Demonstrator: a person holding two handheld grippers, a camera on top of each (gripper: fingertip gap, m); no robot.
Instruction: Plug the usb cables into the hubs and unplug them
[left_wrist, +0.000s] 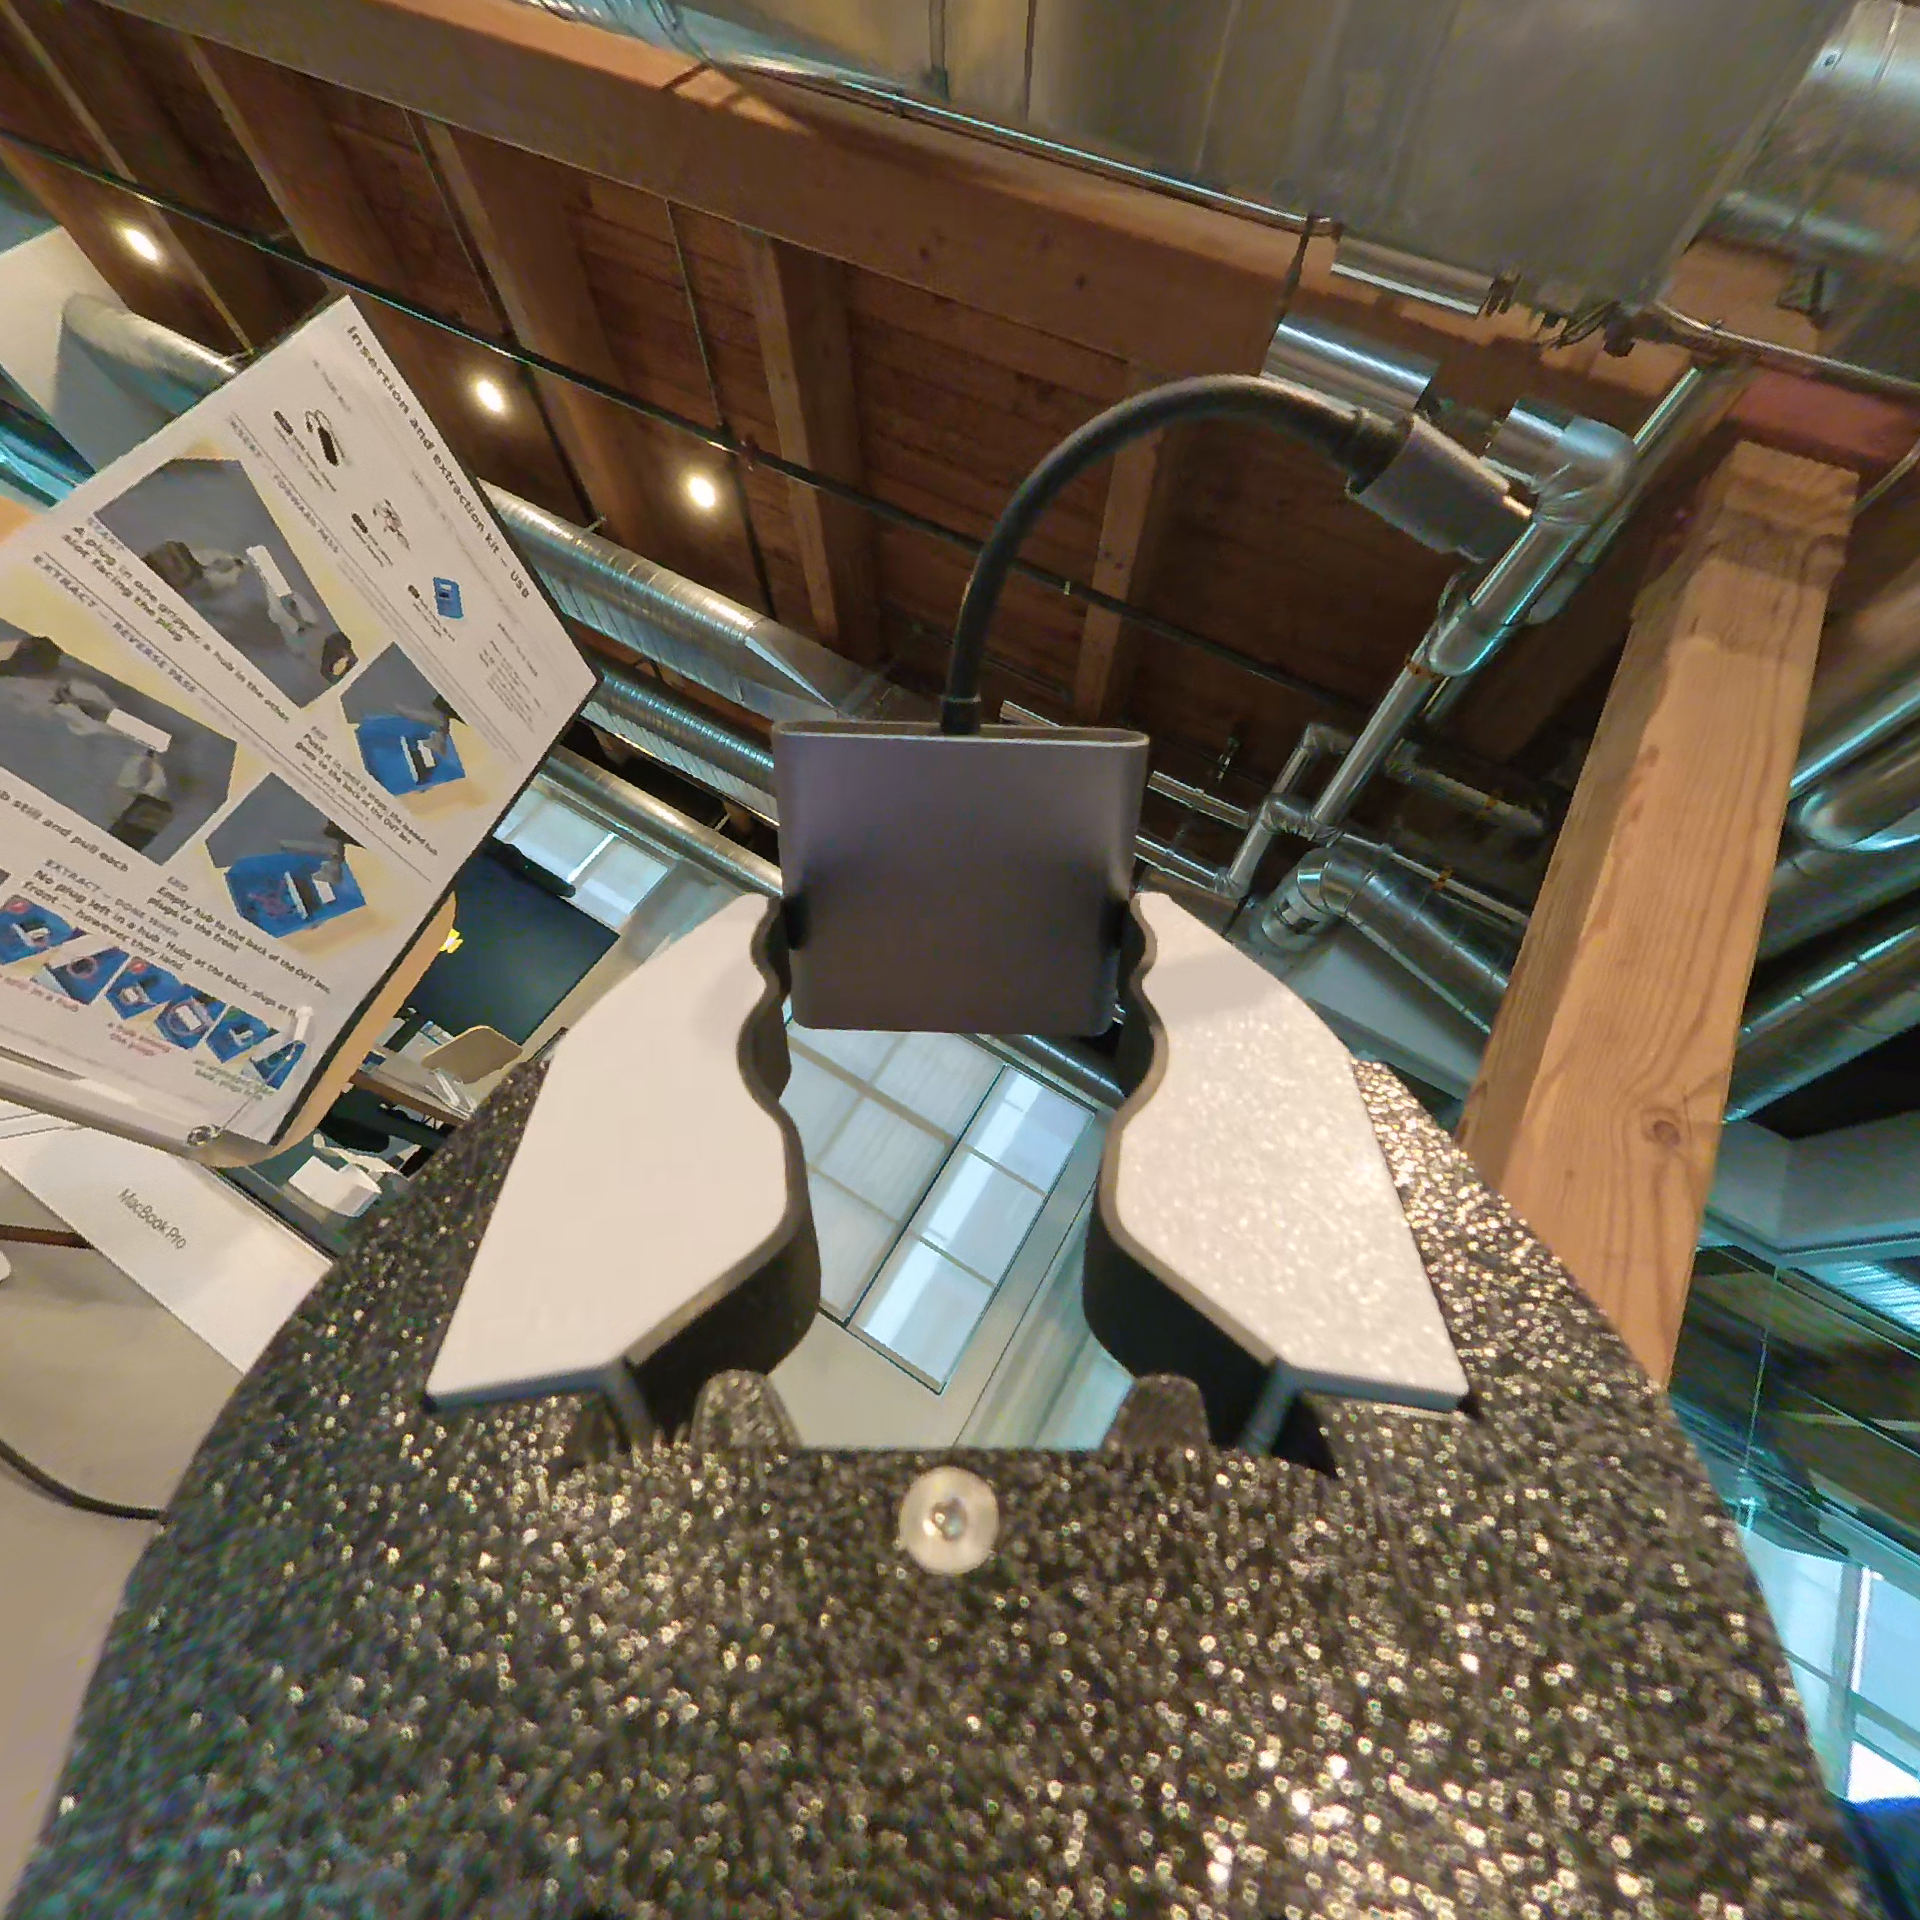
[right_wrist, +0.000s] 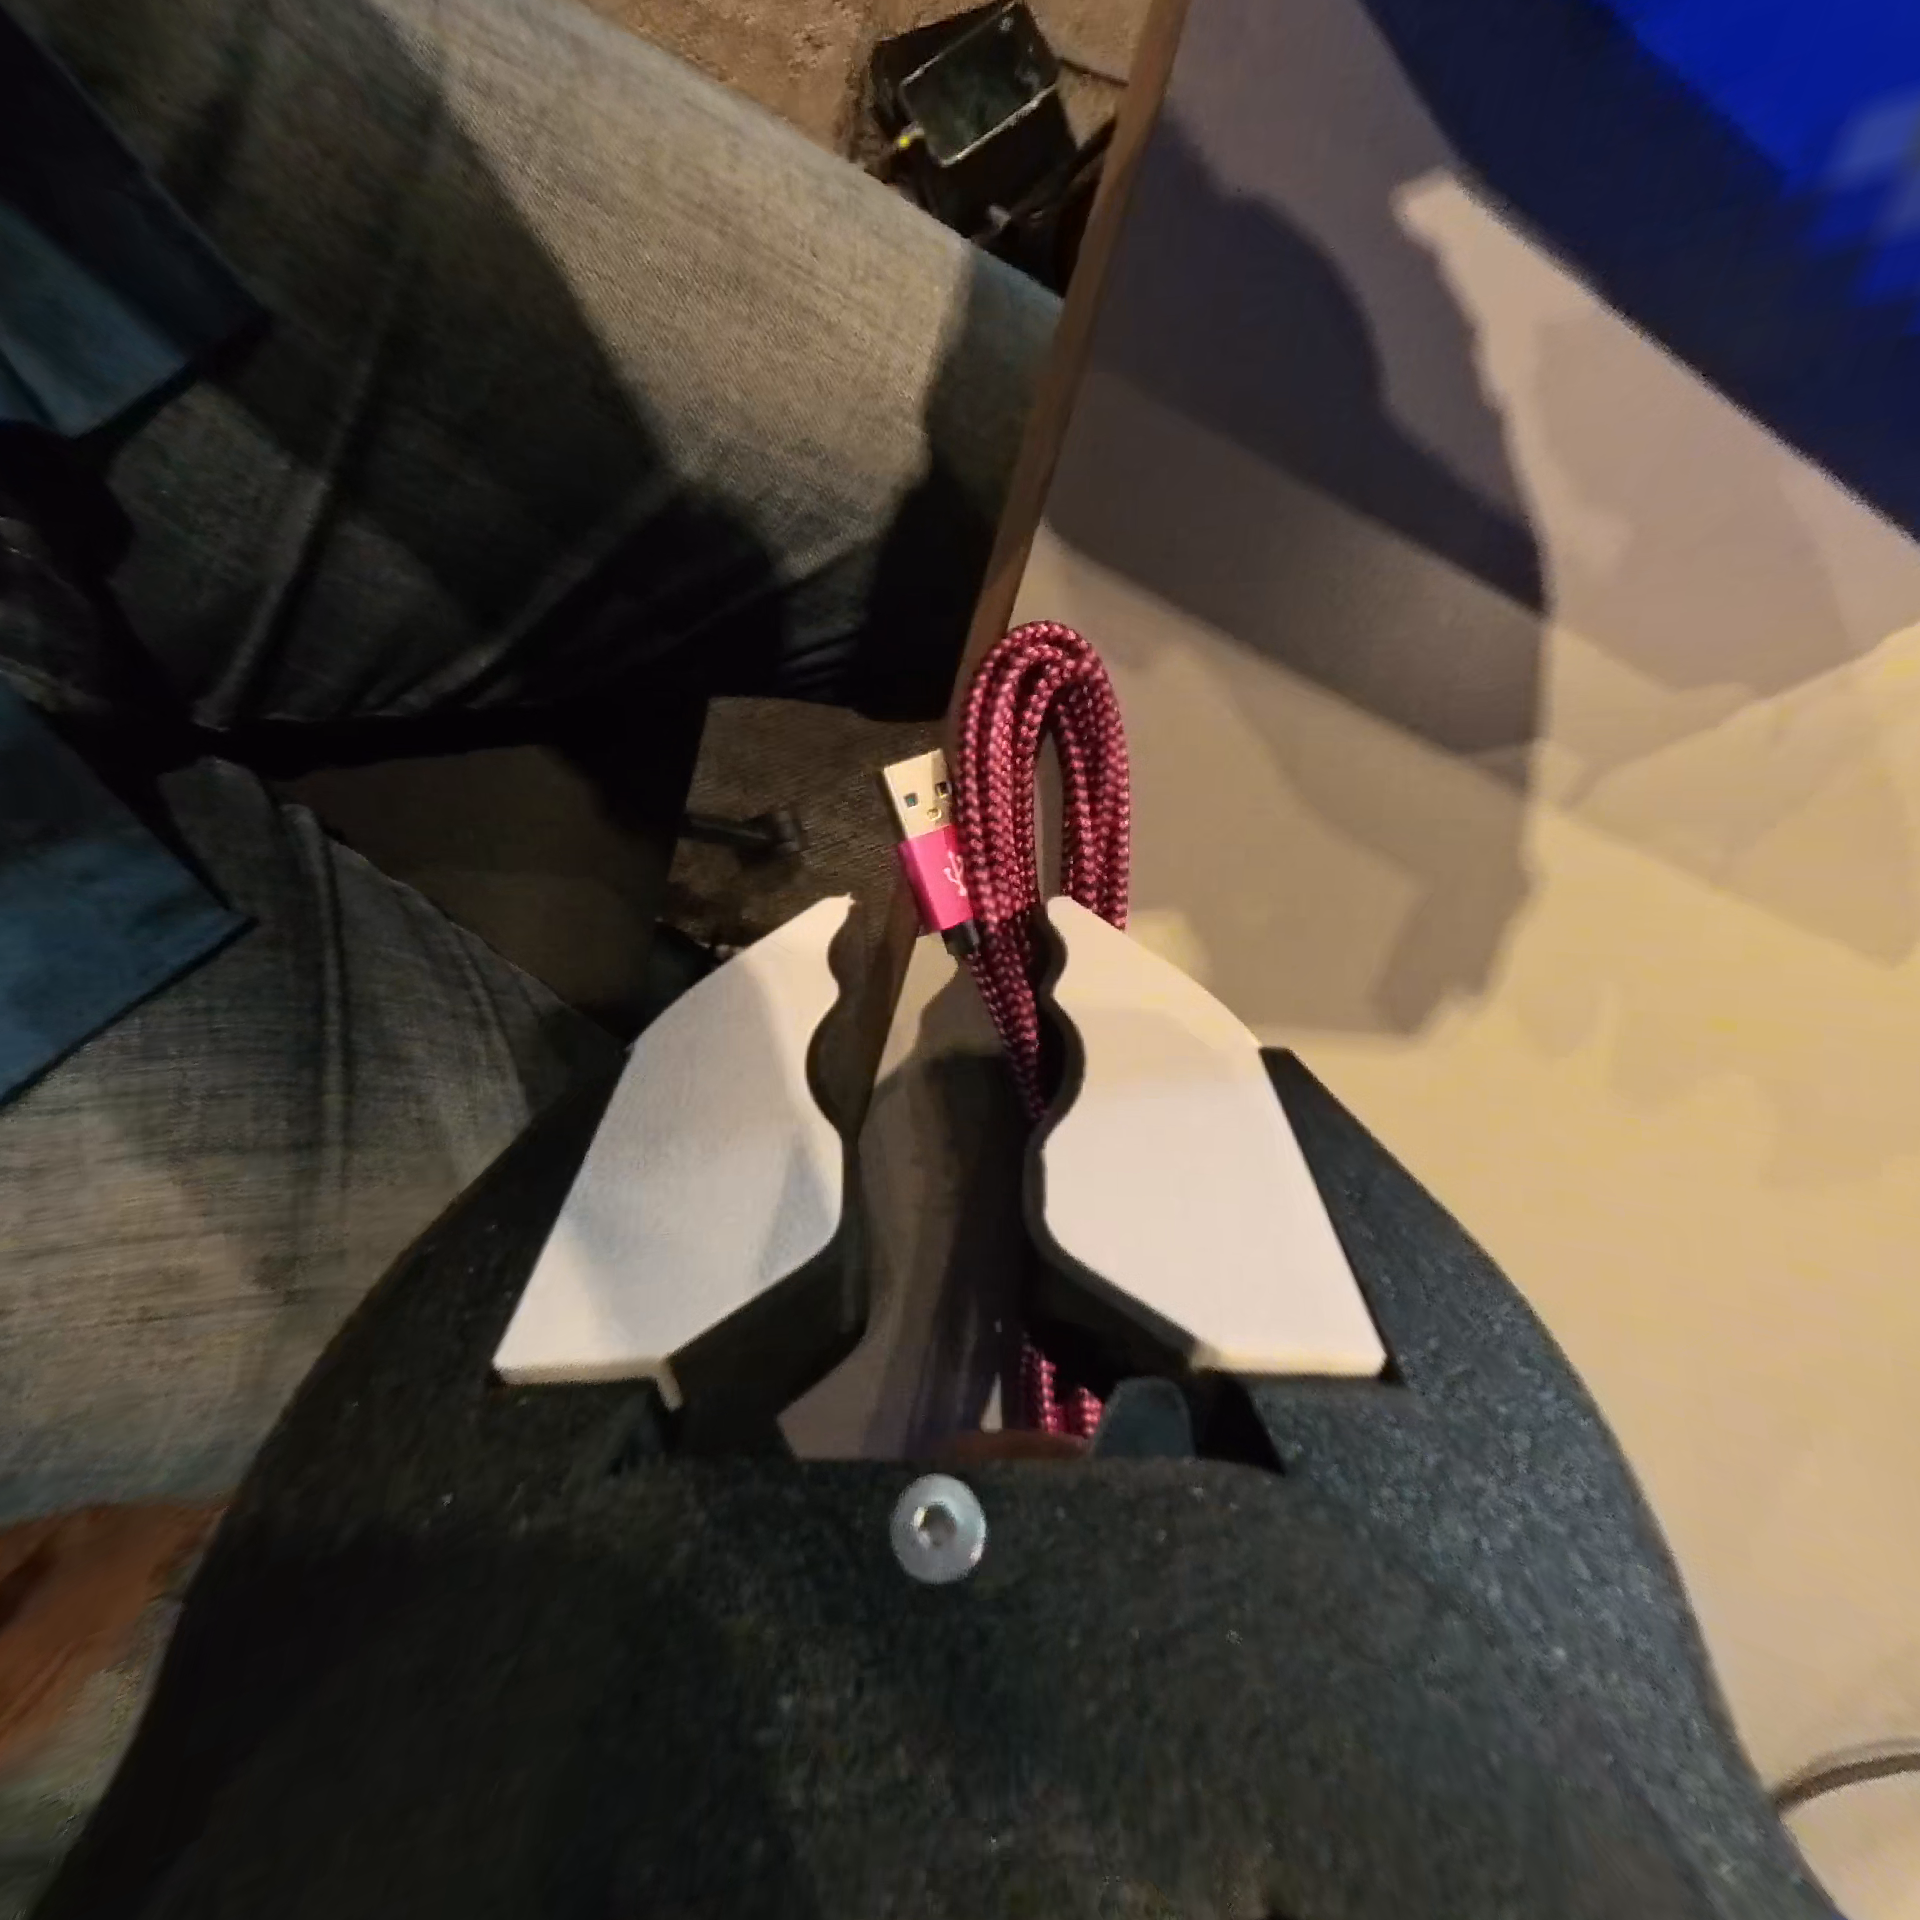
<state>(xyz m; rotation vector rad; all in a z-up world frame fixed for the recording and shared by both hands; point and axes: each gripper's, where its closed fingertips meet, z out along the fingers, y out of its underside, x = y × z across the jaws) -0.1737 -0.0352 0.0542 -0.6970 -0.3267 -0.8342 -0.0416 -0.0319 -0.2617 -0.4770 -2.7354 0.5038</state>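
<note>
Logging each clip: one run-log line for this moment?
left gripper: shut on grey hub | right gripper: open beside magenta cable | plug unplugged

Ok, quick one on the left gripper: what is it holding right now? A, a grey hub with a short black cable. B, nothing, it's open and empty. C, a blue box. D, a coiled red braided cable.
A: in the left wrist view the left gripper has its fingers closed on both sides of the grey hub, whose short black cable arches up to a plug.

Grey hub (left_wrist: 951, 883), magenta braided cable (right_wrist: 1023, 790)
</note>
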